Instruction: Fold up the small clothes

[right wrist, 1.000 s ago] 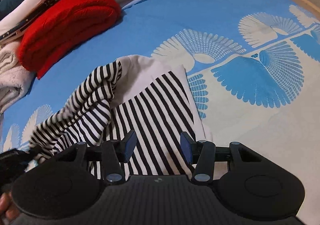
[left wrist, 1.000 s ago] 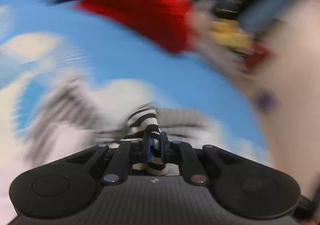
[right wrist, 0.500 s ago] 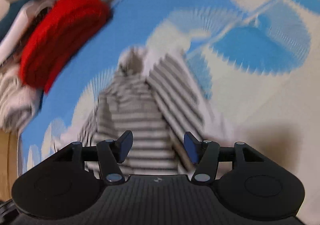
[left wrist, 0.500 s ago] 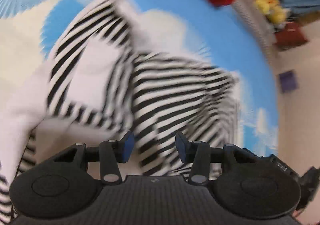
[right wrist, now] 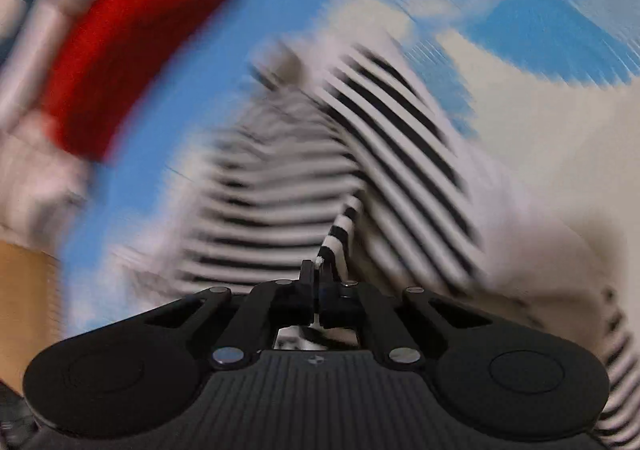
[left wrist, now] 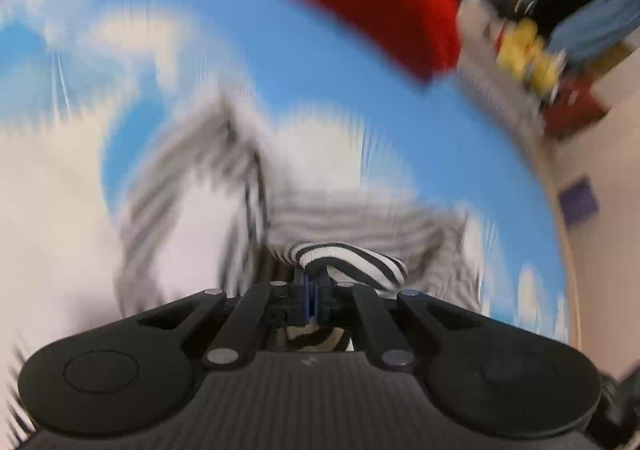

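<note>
Black-and-white striped knit garment (right wrist: 352,154) lying crumpled on the blue-and-cream patterned bedspread (right wrist: 560,138), near a folded red knit (right wrist: 120,50) at far left. To fold cleanly, lift both pinched edges together, keeping the cloth taut. Left gripper (left wrist: 312,288) and right gripper (right wrist: 318,282) are each clamped on a striped edge.
</note>
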Motion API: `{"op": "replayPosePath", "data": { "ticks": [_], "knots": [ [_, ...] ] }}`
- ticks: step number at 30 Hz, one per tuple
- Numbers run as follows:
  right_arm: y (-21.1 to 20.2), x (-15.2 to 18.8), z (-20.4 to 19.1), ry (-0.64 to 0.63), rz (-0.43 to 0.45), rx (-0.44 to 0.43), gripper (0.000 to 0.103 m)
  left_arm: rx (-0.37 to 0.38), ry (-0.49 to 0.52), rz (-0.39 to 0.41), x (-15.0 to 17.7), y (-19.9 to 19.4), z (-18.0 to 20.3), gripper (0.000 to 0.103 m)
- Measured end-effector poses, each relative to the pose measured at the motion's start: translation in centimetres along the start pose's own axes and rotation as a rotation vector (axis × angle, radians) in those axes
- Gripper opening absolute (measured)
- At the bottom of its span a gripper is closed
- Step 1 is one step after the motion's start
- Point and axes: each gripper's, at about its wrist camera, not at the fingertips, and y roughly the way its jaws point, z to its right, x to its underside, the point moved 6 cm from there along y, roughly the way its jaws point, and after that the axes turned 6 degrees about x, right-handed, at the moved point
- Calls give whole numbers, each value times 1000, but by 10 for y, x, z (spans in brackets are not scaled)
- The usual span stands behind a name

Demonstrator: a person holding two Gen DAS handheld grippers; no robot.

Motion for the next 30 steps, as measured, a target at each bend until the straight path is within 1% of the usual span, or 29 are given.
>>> {"op": "replayPosePath", "data": {
  "ticks": [1,2,3,4,5,6,7,8,9,10,11,12,13,15,16,17,18,19,20,21,22,23,24,25,26,27,28,29,30],
  "knots": [
    [-9,-2,-7,-6,30,-39,1,-2,-8,52,-10,-9,-6,2],
    [-14,1,-11,0,38,-69,1,-17,-23,68,-14,-11,-14,2],
    [-14,5,-11,16,16,-85,1,-39,-42,56,-14,-8,-22,2],
    [-7,15,-9,32,-45,-88,1,-68,-64,10,-9,-1,-32,2],
    [7,30,-3,32,-138,-39,1,-101,-87,-56,0,9,-42,2],
    [18,41,5,25,-196,33,1,-125,-116,-125,9,18,-50,3],
    [29,53,18,16,-249,136,1,-135,-152,-190,19,26,-57,6],
    [34,58,28,27,-269,197,1,-128,-186,-236,27,33,-61,6],
    [36,58,34,54,-273,218,1,-113,-203,-254,30,34,-62,10],
    [35,56,35,76,-266,210,2,-100,-212,-253,30,34,-61,24],
    [31,49,34,89,-237,186,6,-89,-216,-231,26,31,-60,35],
    [27,42,30,83,-201,177,6,-82,-215,-206,21,28,-58,53],
    [24,32,27,57,-149,177,12,-80,-207,-180,16,26,-57,58],
    [23,24,26,19,-91,201,51,-103,-194,-160,11,27,-59,58],
    [26,23,30,16,-94,204,53,-113,-199,-167,14,29,-60,57],
    [34,25,32,17,-125,186,52,-110,-211,-190,18,34,-62,55],
    [42,28,31,15,-163,164,49,-95,-223,-215,19,38,-63,37],
    [49,31,30,14,-182,148,32,-67,-236,-232,23,41,-62,11],
    [51,30,28,9,-175,147,1,-44,-240,-222,22,41,-60,9],
    [47,26,24,-9,-141,140,1,-27,-229,-189,17,35,-56,7],
    [39,20,18,-16,-95,103,1,2,-205,-131,8,27,-49,7],
    [26,9,8,-12,-39,51,1,55,-182,-56,-3,15,-39,7],
    [12,-1,0,-19,18,9,1,104,-163,0,-13,4,-32,7],
    [-6,-10,-7,-36,94,-33,1,140,-144,47,-21,-7,-25,7],
    [-24,-19,-11,-49,165,-58,1,155,-133,74,-24,-15,-22,7],
    [-29,-23,-9,-46,185,-41,1,153,-132,78,-24,-17,-22,7],
    [-30,-24,-1,-40,170,16,1,130,-138,50,-19,-13,-26,7],
    [-22,-19,12,-37,111,88,1,81,-151,-17,-11,-4,-34,7],
    [-10,-12,24,-35,46,144,1,8,-172,-103,3,10,-45,7]
  ]
}}
